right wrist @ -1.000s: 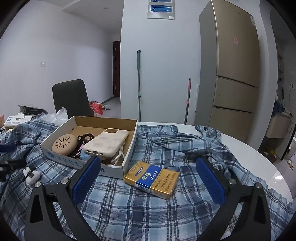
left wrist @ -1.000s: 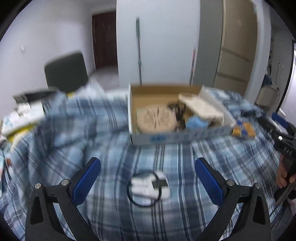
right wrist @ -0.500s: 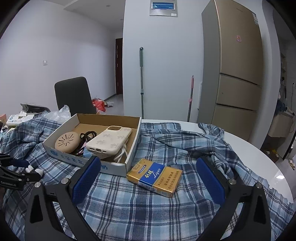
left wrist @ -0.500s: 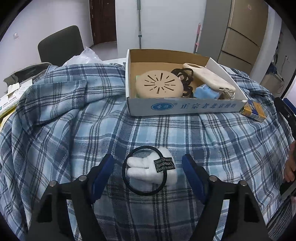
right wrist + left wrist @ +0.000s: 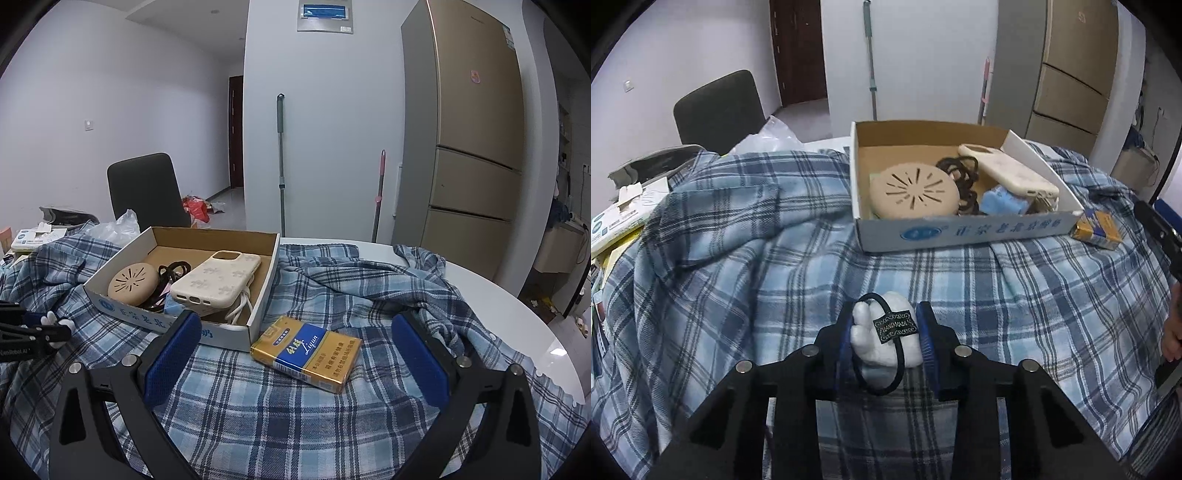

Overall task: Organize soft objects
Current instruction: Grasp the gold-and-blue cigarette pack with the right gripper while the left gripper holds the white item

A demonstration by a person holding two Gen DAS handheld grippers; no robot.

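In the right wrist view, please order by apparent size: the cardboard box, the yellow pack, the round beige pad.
1. cardboard box
2. yellow pack, though it lies nearer the camera
3. round beige pad

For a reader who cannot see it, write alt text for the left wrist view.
The left gripper has just closed on a white plush hair tie lying on a blue plaid cloth. Beyond it sits an open cardboard box holding a phone case.
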